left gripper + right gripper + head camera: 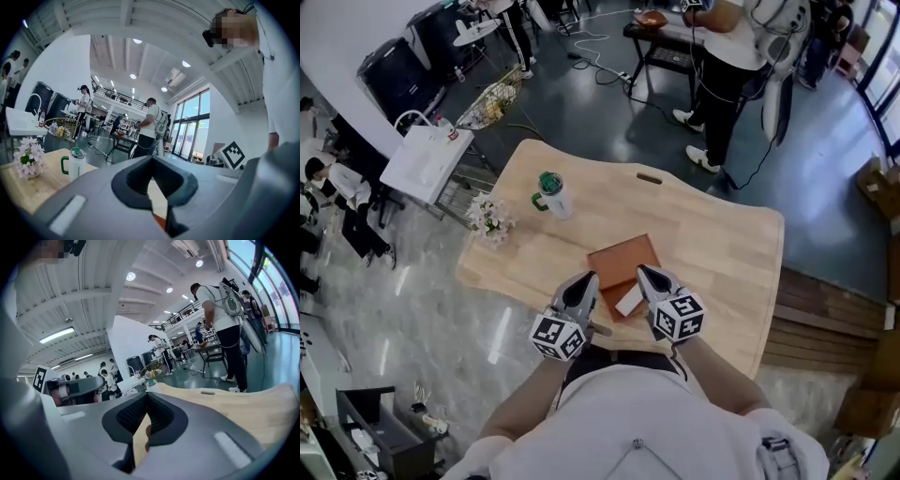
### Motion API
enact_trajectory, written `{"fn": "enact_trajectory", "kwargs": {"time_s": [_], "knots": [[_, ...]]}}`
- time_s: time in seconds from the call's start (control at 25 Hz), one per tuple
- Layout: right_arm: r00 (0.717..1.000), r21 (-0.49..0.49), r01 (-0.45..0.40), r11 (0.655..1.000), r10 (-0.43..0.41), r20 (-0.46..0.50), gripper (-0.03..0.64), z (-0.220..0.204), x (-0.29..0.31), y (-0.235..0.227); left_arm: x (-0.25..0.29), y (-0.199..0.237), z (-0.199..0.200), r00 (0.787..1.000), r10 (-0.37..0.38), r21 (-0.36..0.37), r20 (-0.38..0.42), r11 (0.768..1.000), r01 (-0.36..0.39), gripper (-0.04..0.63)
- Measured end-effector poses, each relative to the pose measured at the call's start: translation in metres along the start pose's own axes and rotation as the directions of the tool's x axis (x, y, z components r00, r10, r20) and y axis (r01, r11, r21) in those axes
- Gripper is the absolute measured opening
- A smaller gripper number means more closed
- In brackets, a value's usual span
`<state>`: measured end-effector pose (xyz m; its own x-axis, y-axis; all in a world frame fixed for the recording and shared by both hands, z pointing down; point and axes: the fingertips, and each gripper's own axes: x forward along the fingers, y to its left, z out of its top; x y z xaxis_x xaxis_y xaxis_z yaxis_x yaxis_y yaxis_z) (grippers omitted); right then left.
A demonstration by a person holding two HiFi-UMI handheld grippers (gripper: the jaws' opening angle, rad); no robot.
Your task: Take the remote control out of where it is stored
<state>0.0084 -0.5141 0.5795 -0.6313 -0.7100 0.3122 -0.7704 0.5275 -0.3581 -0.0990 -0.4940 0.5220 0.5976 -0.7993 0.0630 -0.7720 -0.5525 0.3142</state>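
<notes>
A flat brown case (623, 262) lies on the wooden table (712, 244), close to its near edge. A small white flat object (629, 300) rests at the case's near end; I cannot tell if it is the remote control. My left gripper (585, 281) hovers at the case's near left corner and my right gripper (647, 275) at its near right side, the white object between them. Both point away from me with jaws together. In the left gripper view the left gripper (154, 187) shows only a thin slit, and so does the right gripper (144, 430) in its view.
A white mug with a green lid (552, 194) and a small pot of pale flowers (490, 221) stand on the table's left part. A person (727, 66) stands beyond the far edge. A white side table (425, 161) and a wire basket (490, 105) are at the far left.
</notes>
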Motion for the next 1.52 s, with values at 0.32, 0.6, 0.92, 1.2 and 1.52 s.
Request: {"fn": "enact_trajectory", "kwargs": {"time_s": [0.32, 0.6, 0.92, 1.2, 1.52], "knots": [[0.973, 0.108, 0.187, 0.976, -0.170, -0.153, 0.029, -0.060, 0.028, -0.043, 0.024, 0.037, -0.037, 0.996, -0.036, -0.044, -0.080, 0.999, 0.033, 0.001], [0.855, 0.140, 0.405, 0.903, -0.320, -0.409, 0.145, -0.161, 0.040, -0.089, 0.032, 0.070, -0.105, 0.981, -0.047, -0.135, -0.187, 0.991, 0.021, 0.000], [0.636, 0.233, 0.638, 0.734, -0.332, -0.697, 0.267, -0.267, 0.055, -0.122, 0.031, 0.116, -0.160, 0.962, -0.028, -0.202, -0.272, 0.979, -0.028, 0.002], [0.477, 0.276, 0.799, 0.535, -0.282, -0.833, 0.309, -0.311, 0.055, -0.133, 0.030, 0.145, -0.175, 0.954, -0.001, -0.222, -0.300, 0.973, -0.069, 0.002], [0.370, 0.207, 0.854, 0.478, -0.276, -0.887, 0.318, -0.324, 0.069, -0.141, 0.032, 0.165, -0.188, 0.948, 0.008, -0.247, -0.317, 0.965, -0.091, 0.002]]}}
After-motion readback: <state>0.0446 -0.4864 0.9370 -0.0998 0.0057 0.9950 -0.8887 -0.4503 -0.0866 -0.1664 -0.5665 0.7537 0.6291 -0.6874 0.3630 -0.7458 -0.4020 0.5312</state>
